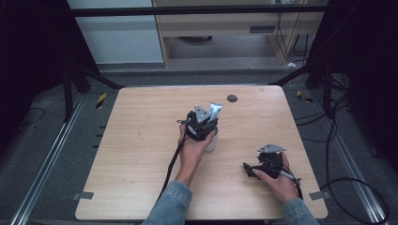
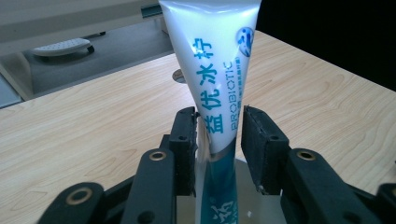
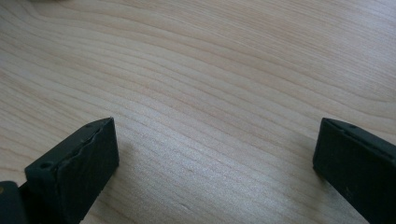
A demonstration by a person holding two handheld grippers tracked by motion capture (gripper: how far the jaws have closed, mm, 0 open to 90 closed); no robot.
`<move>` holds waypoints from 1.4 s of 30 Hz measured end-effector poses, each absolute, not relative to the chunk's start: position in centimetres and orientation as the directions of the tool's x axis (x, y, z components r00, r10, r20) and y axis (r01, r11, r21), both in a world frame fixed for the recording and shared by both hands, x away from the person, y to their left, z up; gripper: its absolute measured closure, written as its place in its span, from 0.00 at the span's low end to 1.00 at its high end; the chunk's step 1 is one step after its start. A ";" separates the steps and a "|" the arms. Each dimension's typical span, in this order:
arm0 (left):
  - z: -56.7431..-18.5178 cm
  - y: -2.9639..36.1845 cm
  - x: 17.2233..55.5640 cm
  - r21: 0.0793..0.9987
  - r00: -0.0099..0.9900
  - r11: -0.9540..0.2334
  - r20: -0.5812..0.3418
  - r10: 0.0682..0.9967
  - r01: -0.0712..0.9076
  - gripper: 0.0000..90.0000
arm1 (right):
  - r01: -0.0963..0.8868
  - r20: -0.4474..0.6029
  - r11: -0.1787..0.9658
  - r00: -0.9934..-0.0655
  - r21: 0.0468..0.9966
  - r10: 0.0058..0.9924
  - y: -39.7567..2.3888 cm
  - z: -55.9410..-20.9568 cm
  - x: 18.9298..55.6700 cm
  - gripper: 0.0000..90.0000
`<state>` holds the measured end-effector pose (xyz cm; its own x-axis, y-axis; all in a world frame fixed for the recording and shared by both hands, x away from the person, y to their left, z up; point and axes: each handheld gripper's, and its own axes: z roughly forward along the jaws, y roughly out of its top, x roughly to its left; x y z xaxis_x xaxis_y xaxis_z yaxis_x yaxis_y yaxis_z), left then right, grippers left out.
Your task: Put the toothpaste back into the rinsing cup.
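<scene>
A white and teal toothpaste tube stands upright in a white cup near the middle of the wooden table. My left gripper sits over the cup. In the left gripper view the tube rises between the two black pads of my left gripper. The pads flank it closely without squeezing it, and a thin gap shows lower down. My right gripper rests low at the table's front right. Its jaws are wide apart over bare wood, with nothing between them.
A dark round grommet is set in the tabletop near the far edge, behind the cup. The left gripper's cable trails back along the forearm. Beyond the far edge lie floor and a low cabinet.
</scene>
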<state>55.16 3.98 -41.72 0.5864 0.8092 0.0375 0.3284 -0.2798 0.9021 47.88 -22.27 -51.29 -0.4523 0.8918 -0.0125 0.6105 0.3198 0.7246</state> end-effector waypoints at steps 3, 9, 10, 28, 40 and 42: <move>-41.7 3.9 55.1 0.896 0.587 -0.291 0.042 0.808 0.336 0.65 | 0.611 -0.012 0.320 -0.452 0.725 0.892 -22.3 -51.3 47.9 0.01; -41.5 4.0 54.5 0.891 0.597 -0.304 0.047 0.801 0.338 0.59 | 0.611 -0.012 0.320 -0.452 0.724 0.892 -22.3 -51.3 47.9 0.01; -41.5 4.0 54.4 0.891 0.600 -0.308 0.052 0.799 0.333 0.58 | 0.610 -0.012 0.319 -0.452 0.725 0.892 -22.3 -51.3 47.9 0.01; -40.3 4.3 53.0 0.878 0.628 -0.359 0.089 0.774 0.318 0.30 | 0.610 -0.013 0.320 -0.452 0.725 0.892 -22.3 -51.3 47.9 0.01; -40.1 3.7 51.2 0.830 0.661 -0.431 0.104 0.743 0.354 0.08 | 0.611 -0.012 0.319 -0.452 0.725 0.892 -22.3 -51.3 47.9 0.01; -40.1 3.7 50.9 0.822 0.669 -0.446 0.111 0.735 0.353 0.07 | 0.610 -0.013 0.320 -0.452 0.725 0.892 -22.3 -51.3 47.9 0.01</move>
<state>50.90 3.73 -40.12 0.6692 0.7348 0.1108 0.3534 -0.4458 0.8224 47.88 -22.27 -51.29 -0.4517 0.8921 -0.0131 0.6104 0.3197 0.7247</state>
